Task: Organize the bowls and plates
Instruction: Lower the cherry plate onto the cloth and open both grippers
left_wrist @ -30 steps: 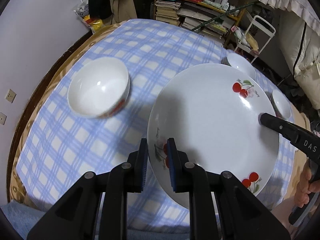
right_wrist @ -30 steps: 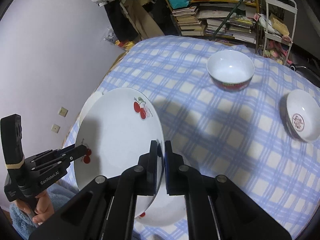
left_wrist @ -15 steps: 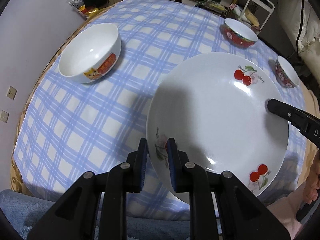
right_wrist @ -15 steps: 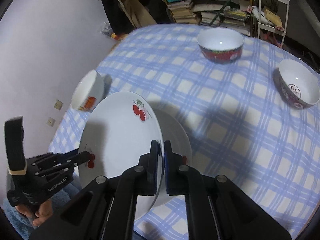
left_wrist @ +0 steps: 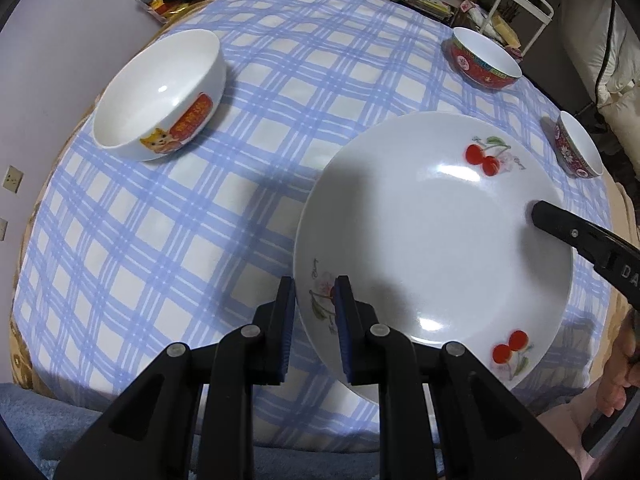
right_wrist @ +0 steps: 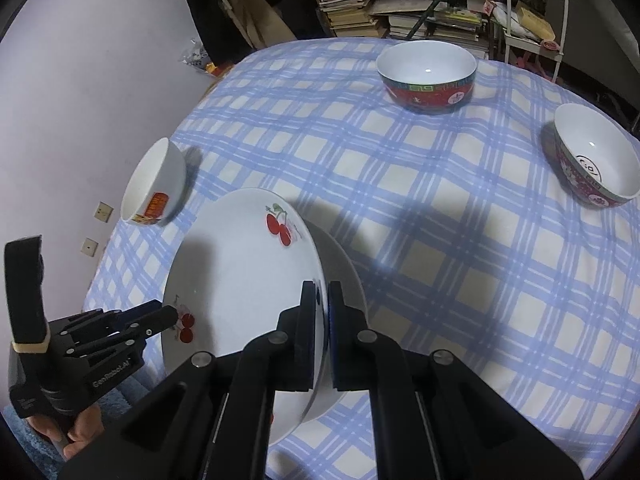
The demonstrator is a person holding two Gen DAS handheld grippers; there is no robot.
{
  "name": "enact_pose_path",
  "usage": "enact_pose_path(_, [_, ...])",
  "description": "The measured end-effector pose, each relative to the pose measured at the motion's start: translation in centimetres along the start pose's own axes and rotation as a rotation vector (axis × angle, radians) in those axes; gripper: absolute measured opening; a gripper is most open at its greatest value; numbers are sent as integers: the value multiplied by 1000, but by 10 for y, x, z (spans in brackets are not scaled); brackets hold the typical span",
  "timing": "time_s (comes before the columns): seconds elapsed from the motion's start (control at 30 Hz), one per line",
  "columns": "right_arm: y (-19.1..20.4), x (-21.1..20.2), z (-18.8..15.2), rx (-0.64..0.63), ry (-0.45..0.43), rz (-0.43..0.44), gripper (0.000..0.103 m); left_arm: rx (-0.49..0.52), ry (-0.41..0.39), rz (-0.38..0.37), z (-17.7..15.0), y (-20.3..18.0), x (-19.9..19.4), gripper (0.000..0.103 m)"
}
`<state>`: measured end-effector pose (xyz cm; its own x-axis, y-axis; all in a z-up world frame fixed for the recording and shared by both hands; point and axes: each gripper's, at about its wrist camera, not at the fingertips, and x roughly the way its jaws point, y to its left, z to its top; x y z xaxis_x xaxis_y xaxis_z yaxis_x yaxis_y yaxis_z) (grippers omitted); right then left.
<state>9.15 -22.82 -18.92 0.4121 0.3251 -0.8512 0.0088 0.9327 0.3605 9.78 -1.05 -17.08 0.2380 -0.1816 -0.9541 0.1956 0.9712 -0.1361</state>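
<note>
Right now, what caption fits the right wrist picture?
Both grippers hold a cherry plate above another plate on the checked tablecloth, three bowls around.

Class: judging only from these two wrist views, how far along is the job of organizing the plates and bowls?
Done: no dishes look grouped. In hand: both grippers, left gripper closing and right gripper shut, pinch the cherry plate above a second plate. Left: three bowls stand scattered.
</note>
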Motion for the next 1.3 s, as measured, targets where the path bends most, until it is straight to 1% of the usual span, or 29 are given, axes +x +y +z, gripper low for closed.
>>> enact_pose_path(0.03, [0, 1, 1, -1, 3, 17, 6, 2, 9, -103, 0, -5, -3, 11])
enact_pose_path(0.07, [2, 4, 0, -4, 20, 45, 7, 20, -10, -154, 0, -13, -9, 15])
enact_pose_path(0.1, [9, 7, -2, -29, 26, 26, 6, 86, -75, -79, -1, -30, -18, 15])
enact_pose_path(0.13, [15, 10, -4, -64, 24, -16, 6, 121, -96, -19, -2, -39, -20, 15])
enact_pose_path(0.17, [22, 13, -7, -93, 26, -71, 7, 139, -94, 4, -3, -44, -17, 15])
enact_pose_path(0.2, [22, 15, -8, -87, 28, -99, 7, 120, -78, 15, -3, -41, -11, 15])
enact_pose_path(0.27, [15, 17, -6, -65, 41, -110, 7, 111, -60, 61, -2, -34, -3, 14])
enact_pose_path(0.33, [4, 16, -3, -24, 45, -97, 8, 73, -39, 60, 1, -24, 1, 14])
enact_pose_path(0.4, [0, 14, -1, -1, 40, -86, 8, 55, -48, 62, 4, -20, -2, 14])
enact_pose_path(0.43, [1, 13, -1, -3, 35, -92, 12, 50, -53, 55, 5, -19, -3, 14])
enact_pose_path(0.5, [4, 11, 0, -16, 21, -99, 14, 46, -60, 50, 5, -19, -4, 15])
enact_pose_path(0.53, [5, 9, 1, -16, 12, -66, 14, 44, -62, 49, 5, -18, -5, 15])
enact_pose_path(0.6, [9, 7, 2, -16, 2, -33, 14, 38, -66, 53, 5, -16, -6, 15])
enact_pose_path(0.73, [18, 5, 3, -52, -22, -9, 14, 20, -67, 52, 6, -14, -8, 15])
enact_pose_path(0.8, [22, 4, 4, -66, -32, -4, 16, 15, -75, 73, 6, -13, -9, 15])
enact_pose_path(0.87, [25, 3, 5, -74, -43, 5, 24, 10, -83, 95, 6, -11, -11, 16])
enact_pose_path(0.9, [26, 1, 6, -77, -53, 10, 32, 1, -80, 98, 6, -9, -13, 16])
enact_pose_path(0.93, [28, -1, 6, -79, -65, 15, 38, -4, -78, 96, 6, -7, -13, 18])
enact_pose_path(0.97, [30, -4, 7, -83, -77, 13, 39, -10, -77, 96, 6, -5, -14, 18])
enact_pose_path(1.03, [36, -10, 10, -94, -99, 0, 46, -20, -79, 121, 8, 0, -18, 18])
enact_pose_path(1.1, [40, -15, 15, -98, -121, -1, 57, -33, -92, 147, 11, 7, -24, 19])
enact_pose_path(1.17, [44, -19, 19, -103, -138, 3, 60, -47, -102, 169, 14, 13, -30, 20])
enact_pose_path(1.2, [48, -20, 22, -109, -142, 1, 64, -56, -108, 188, 16, 16, -35, 23])
enact_pose_path(1.23, [51, -19, 25, -120, -141, 0, 72, -63, -115, 188, 17, 21, -41, 29])
enact_pose_path(1.27, [56, -20, 28, -138, -142, 5, 77, -67, -122, 188, 19, 25, -46, 33])
enact_pose_path(1.3, [61, -20, 30, -159, -151, 7, 85, -72, -131, 199, 22, 29, -52, 42])
